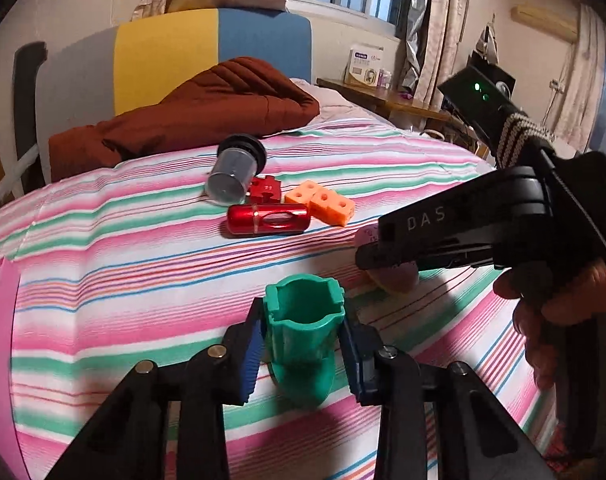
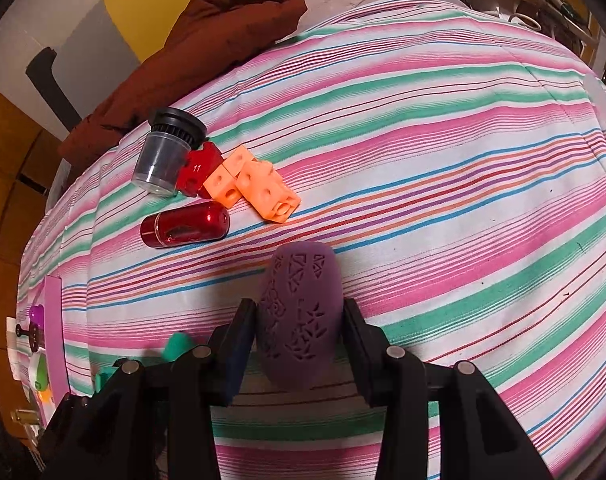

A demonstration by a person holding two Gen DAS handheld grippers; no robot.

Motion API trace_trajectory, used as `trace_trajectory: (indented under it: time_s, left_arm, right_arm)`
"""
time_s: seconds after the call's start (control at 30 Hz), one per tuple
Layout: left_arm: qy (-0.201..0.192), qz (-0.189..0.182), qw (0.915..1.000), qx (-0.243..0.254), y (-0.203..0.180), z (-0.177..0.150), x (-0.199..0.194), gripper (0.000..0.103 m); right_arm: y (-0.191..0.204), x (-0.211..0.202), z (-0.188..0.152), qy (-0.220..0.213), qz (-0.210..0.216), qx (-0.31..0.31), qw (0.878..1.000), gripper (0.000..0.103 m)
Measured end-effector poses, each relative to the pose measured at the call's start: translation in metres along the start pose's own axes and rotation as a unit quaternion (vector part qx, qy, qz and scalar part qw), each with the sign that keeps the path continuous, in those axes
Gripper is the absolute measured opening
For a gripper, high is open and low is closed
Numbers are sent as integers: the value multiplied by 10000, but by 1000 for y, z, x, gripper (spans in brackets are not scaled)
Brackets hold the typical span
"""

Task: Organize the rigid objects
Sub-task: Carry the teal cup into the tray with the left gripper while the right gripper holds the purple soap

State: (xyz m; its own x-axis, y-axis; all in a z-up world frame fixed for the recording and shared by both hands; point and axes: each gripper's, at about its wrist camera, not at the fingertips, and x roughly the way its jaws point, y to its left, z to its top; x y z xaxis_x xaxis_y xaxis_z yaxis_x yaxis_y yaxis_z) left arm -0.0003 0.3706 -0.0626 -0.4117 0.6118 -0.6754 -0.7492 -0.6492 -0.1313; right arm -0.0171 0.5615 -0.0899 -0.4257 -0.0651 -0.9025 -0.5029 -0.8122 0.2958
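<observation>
On the striped bedspread (image 1: 103, 240) stands a green plastic holder (image 1: 303, 320) with an open, notched top. My left gripper (image 1: 303, 344) is shut on it, a blue pad against each side. My right gripper (image 2: 299, 332) is shut on a purple egg-shaped piece (image 2: 299, 292) with carved patterns, just above the bedspread. The left wrist view shows that gripper (image 1: 367, 248) from the side at the right, with the purple piece (image 1: 399, 280) under it. Beyond lie a red capsule (image 1: 267, 220), joined orange cubes (image 1: 323, 202), a red puzzle block (image 1: 266, 189) and a clear jar with a black lid (image 1: 233, 176).
A brown quilt (image 1: 191, 104) is heaped at the far end of the bed. A pink box edge (image 2: 53, 320) with small items beside it lies at the left. A wooden bedside table (image 1: 383, 100) stands at the back right.
</observation>
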Motion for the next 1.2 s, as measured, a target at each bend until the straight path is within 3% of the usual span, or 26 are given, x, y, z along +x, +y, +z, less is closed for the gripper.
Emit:
trace_trajectory:
  time_s: [0.73, 1.03, 1.2]
  left_arm:
    - [-77, -97, 9975, -701, 52, -41, -65, 35]
    - [-367, -38, 9944, -992, 72, -49, -101, 35]
    - [-650, 38, 9901, -1243, 93, -45, -126, 35]
  right_arm:
    - [13, -3, -7, -91, -491, -642, 9967, 43]
    - [19, 0, -8, -107, -631, -894, 9939, 41]
    - [15, -3, -8, -118, -394, -771, 9962, 41]
